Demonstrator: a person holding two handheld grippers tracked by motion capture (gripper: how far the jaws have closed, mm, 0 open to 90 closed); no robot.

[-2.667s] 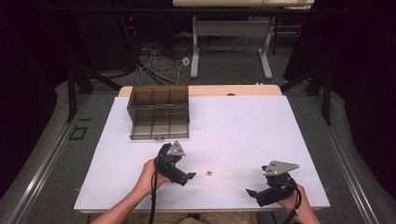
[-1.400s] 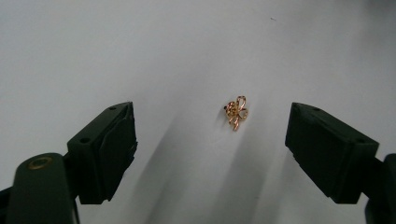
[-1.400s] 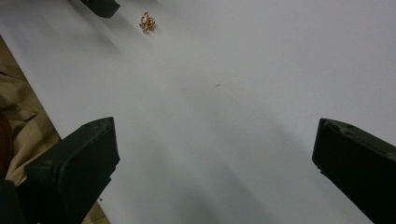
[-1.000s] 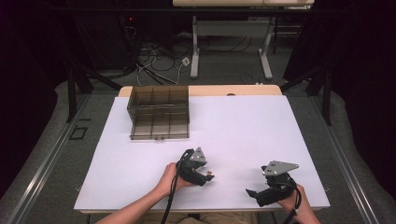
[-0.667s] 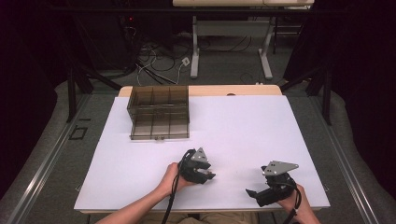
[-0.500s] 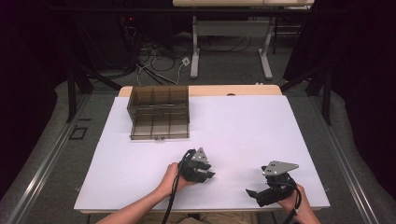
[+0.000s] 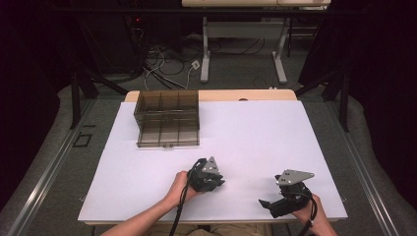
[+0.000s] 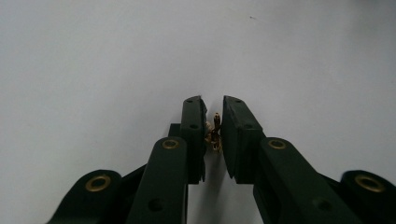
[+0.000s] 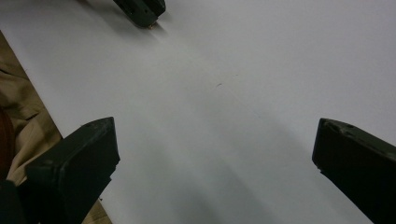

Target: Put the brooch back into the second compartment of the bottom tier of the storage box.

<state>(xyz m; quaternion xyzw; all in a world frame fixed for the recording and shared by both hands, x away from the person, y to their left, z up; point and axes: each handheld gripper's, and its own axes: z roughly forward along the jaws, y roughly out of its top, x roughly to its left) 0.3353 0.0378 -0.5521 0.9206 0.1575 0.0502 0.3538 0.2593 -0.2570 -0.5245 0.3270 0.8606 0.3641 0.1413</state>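
The left gripper (image 8: pixel 212 133) has just been closing its fingers on the tiny brass-coloured metal piece (image 8: pixel 215 133) near the tabletop's (image 7: pixel 255 132) front edge; the pinch looks nearly made, the fingers almost together; next comes lifting it, probably toward the far-left smoky transparent plastic compartment box (image 7: pixel 168 118); the right gripper (image 9: pixel 215 154) is resting with fingers wide apart.

A smoky transparent compartment box (image 7: pixel 168 118) stands on the white table top (image 7: pixel 255 132) in the upper left of the sheet, its dividers showing through the lid. Beyond the table's far edge, in the upper middle of the high view, cables (image 7: pixel 162 69) lie tangled on the grey floor beside the white legs of another table (image 7: pixel 205 54).
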